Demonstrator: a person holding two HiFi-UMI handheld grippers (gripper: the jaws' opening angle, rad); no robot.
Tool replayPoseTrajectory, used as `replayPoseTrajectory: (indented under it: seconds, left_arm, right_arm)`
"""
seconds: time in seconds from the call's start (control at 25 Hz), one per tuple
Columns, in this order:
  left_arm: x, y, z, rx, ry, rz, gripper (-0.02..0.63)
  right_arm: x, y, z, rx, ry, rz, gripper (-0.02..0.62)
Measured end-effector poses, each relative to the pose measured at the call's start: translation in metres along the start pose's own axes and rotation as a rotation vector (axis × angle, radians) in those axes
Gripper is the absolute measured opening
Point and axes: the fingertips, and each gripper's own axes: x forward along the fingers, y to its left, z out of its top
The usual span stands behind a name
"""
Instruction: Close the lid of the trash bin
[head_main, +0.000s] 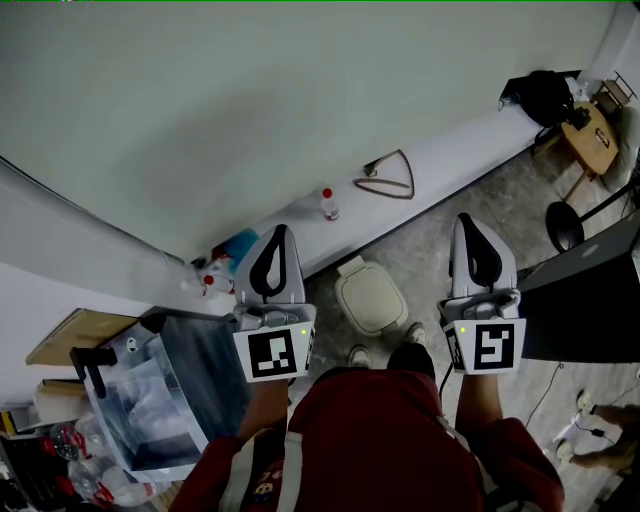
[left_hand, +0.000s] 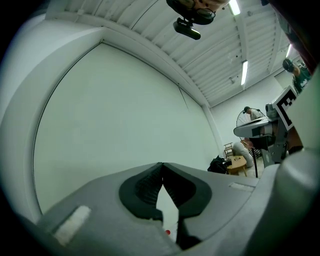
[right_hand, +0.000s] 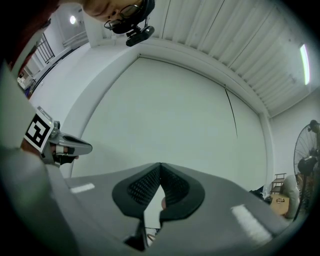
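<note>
A cream trash bin (head_main: 370, 298) stands on the floor ahead of my feet, between the two grippers in the head view; seen from above, its lid looks flat down. My left gripper (head_main: 283, 229) is held up to the bin's left, well above it. Its jaws are shut, tips meeting with nothing between them (left_hand: 162, 165). To the bin's right my right gripper (head_main: 466, 217) is also held up, and it is shut and empty (right_hand: 160, 165). Both gripper views face a bare pale wall; the bin shows in neither.
A white ledge along the wall carries a red-capped bottle (head_main: 328, 204) and a wire hanger (head_main: 388, 180). A clear plastic box (head_main: 165, 400) with bags stands at my left, cardboard (head_main: 75, 336) beside it. At right are a dark tabletop (head_main: 590, 300), a wooden stool (head_main: 597, 135) and a black bag (head_main: 543, 95).
</note>
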Motion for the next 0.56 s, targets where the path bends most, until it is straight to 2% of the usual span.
replayPoseTrajectory:
  seconds: [0.56]
  left_arm:
    - [-0.0032,0.0013,-0.0041,-0.023,-0.005,-0.010,-0.002]
  right_arm:
    - [-0.0075,0.0035,-0.0069,-0.014,0.024,-0.006,0.000]
